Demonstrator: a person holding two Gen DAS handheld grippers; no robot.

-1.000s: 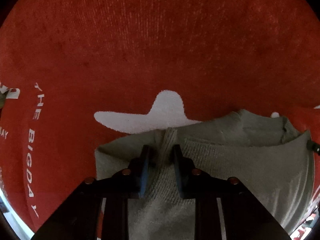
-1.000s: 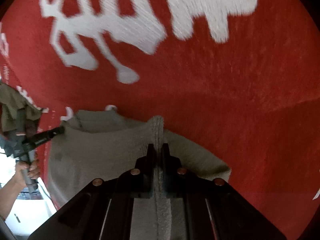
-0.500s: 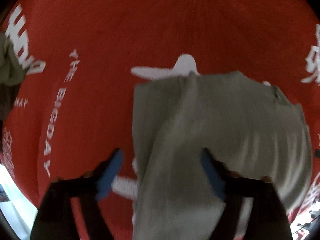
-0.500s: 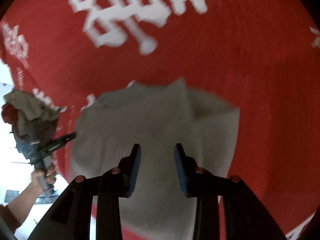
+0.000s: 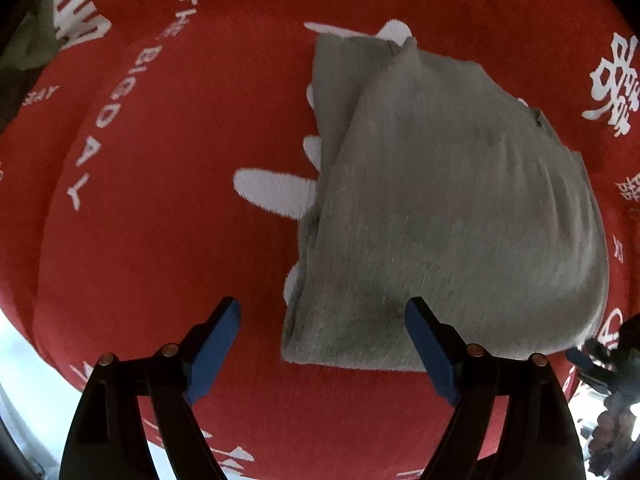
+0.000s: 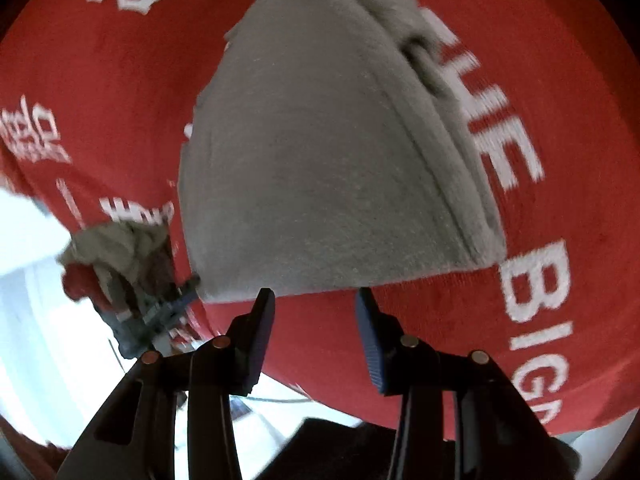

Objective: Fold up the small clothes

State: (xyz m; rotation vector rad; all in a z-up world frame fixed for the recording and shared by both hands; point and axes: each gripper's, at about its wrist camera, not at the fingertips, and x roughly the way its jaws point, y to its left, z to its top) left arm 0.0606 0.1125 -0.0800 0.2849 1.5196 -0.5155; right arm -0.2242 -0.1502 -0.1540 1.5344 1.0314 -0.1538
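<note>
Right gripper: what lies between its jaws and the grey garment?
Only a narrow strip of bare red cloth, seen in the right wrist view. The right gripper, jaws open, sits just short of the folded grey garment.

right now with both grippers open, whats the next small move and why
Probably bring the left gripper down onto the near corner of the grey garment for another fold. Both grippers are open and hold nothing, the right gripper just short of the hem, and the garment lies folded on the red cloth, layered edges uneven.

Bare red printed cloth point(image 5: 168, 240) lies open left of the folded grey knit garment point(image 5: 448, 208), while a crumpled olive-and-red clothes pile point(image 6: 116, 256) crowds its far edge.
</note>
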